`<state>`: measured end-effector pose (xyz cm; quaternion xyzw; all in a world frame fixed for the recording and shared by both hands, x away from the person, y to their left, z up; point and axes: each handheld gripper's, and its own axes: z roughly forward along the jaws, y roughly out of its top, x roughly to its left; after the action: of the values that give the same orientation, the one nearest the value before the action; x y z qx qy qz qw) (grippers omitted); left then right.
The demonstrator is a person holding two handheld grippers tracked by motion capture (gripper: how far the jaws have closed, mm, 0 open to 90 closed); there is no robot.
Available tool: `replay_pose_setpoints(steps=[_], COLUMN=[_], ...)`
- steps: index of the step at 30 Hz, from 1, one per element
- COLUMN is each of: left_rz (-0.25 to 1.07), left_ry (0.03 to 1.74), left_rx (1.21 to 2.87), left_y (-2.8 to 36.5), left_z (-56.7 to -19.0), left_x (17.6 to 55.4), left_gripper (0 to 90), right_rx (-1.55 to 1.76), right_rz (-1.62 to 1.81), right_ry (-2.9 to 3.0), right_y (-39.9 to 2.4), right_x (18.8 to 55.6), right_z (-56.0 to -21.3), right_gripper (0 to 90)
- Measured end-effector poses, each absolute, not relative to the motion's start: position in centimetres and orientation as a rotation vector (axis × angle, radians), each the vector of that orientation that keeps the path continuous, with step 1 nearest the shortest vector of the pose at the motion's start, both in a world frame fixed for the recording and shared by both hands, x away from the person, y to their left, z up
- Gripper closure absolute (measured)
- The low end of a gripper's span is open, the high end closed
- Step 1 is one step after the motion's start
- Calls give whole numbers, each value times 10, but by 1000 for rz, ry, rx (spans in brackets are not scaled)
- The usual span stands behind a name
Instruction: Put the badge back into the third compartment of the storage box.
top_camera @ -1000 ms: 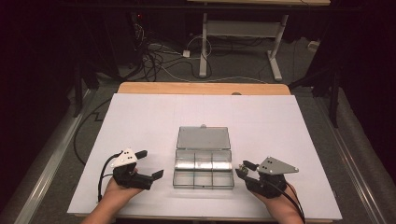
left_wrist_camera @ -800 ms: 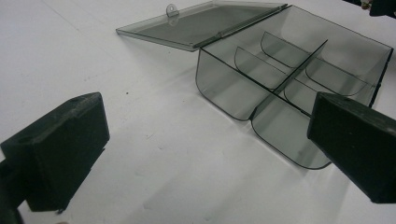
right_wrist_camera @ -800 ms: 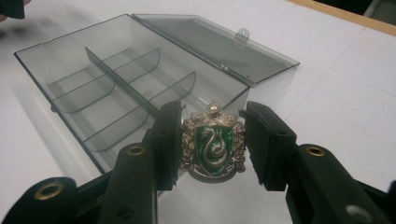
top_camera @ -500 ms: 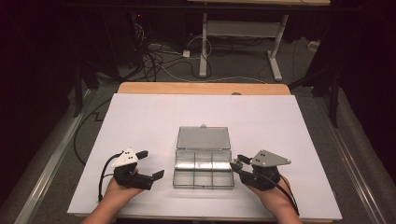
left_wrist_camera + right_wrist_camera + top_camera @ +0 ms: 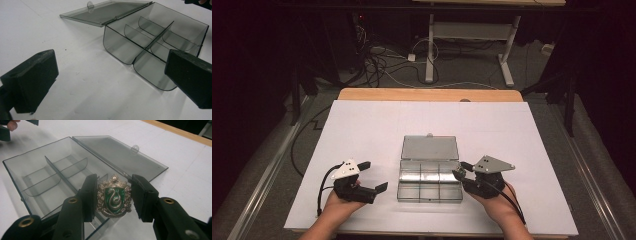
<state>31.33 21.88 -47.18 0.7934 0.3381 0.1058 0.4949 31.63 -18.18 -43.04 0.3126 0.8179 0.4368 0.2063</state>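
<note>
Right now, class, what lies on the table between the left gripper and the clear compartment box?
Nothing: in the high view, only bare white table separates the left gripper from the clear compartment box. The left gripper view shows the same bare stretch.

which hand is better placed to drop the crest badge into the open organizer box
Right. The right hand-held gripper already holds the green snake crest badge between its jaws at the edge of the clear compartment box, whose lid lies open. The left hand-held gripper is open, holds nothing and sits apart from the box.
</note>
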Motion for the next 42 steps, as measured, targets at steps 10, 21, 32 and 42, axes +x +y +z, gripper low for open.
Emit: replay_pose_setpoints(steps=[10, 21, 32, 42], left_rz=[256, 259, 258, 257], left_ry=[819, 821, 819, 817], left_rx=[1921, 1921, 1920, 1919], left_y=[219, 220, 220, 220], left_z=[-472, -472, -472, -472], left_x=[313, 313, 313, 312], left_gripper=[0, 0, 0, 0], right_rx=[853, 846, 861, 858], right_rz=[1229, 1223, 1170, 1137], right_ry=[2287, 2302, 2345, 2360], right_y=[-170, -161, -155, -152], right_x=[326, 335, 339, 338], right_z=[-431, -434, -449, -455], right_gripper=[591, 590, 590, 589])
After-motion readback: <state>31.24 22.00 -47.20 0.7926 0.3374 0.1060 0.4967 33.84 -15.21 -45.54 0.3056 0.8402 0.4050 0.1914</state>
